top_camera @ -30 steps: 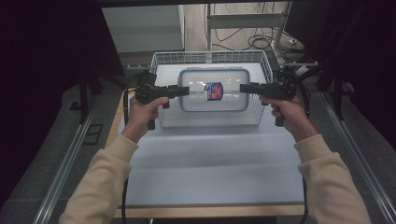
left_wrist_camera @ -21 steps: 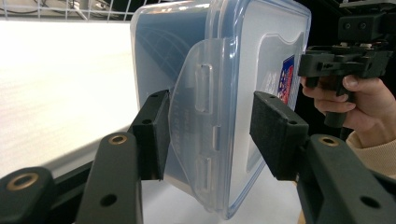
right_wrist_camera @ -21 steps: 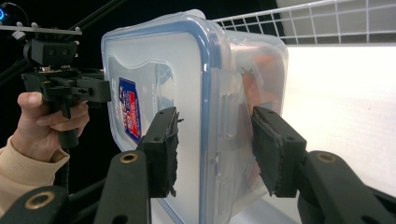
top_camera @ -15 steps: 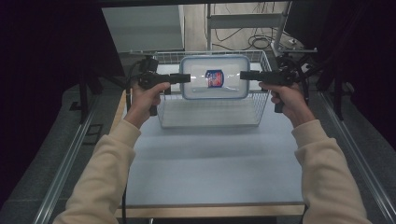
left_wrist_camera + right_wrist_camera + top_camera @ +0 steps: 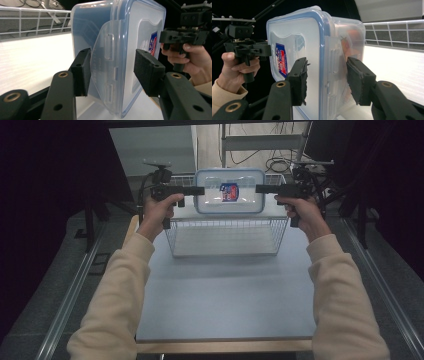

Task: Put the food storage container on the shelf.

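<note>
The clear plastic container (image 5: 229, 198) with its blue-rimmed lid hangs in the air between my two grippers, raised above the far edge of the white wire basket (image 5: 227, 236) that sits on the table (image 5: 225, 305). A red and blue label (image 5: 229, 192) shows on the lid. My left gripper (image 5: 199, 191) grips the container's left end: in the left gripper view the container (image 5: 117, 52) stands on edge and my pads (image 5: 83, 72) clamp over its side latch flap (image 5: 106, 72). My right gripper (image 5: 261, 189) holds the opposite end the same way; in the right gripper view its pads (image 5: 299, 80) pinch the lid rim and the wall of the container (image 5: 317, 57). Each gripper view shows the other hand and gripper beyond the box.
</note>
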